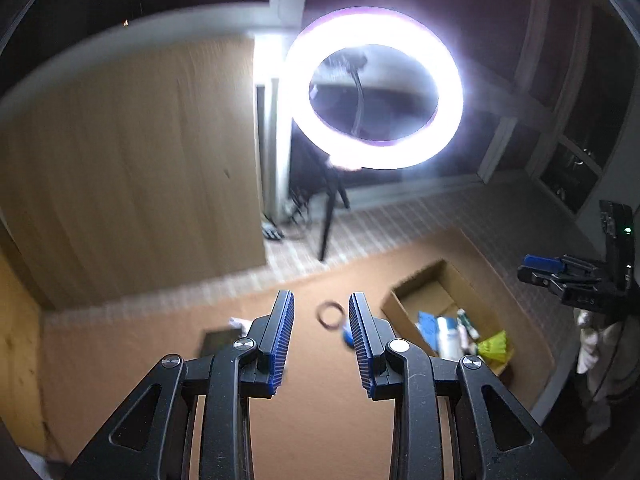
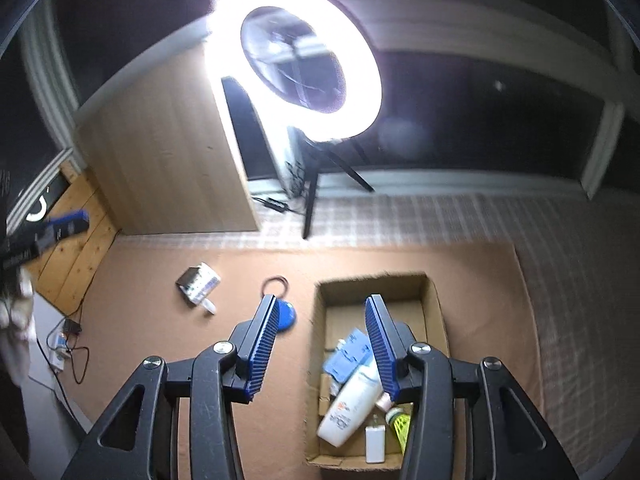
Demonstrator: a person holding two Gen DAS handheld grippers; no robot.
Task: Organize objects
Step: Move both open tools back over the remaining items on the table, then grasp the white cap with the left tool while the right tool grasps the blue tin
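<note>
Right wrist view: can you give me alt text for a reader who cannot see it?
The open, empty right gripper hangs above a cardboard box holding a white bottle, blue packet and yellow shuttlecock. A blue disc, ring and small pack lie on the brown mat, under a bright ring light.

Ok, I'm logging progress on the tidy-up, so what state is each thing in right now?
Cardboard box: open, partly filled.
White bottle: lying in the box.
Blue packet: in the box.
Blue disc: on the mat, outside the box.
Small carton: on the mat, tipped over.
Ring light: switched on.
Left gripper: open, empty.
Right gripper: open, empty.
</note>
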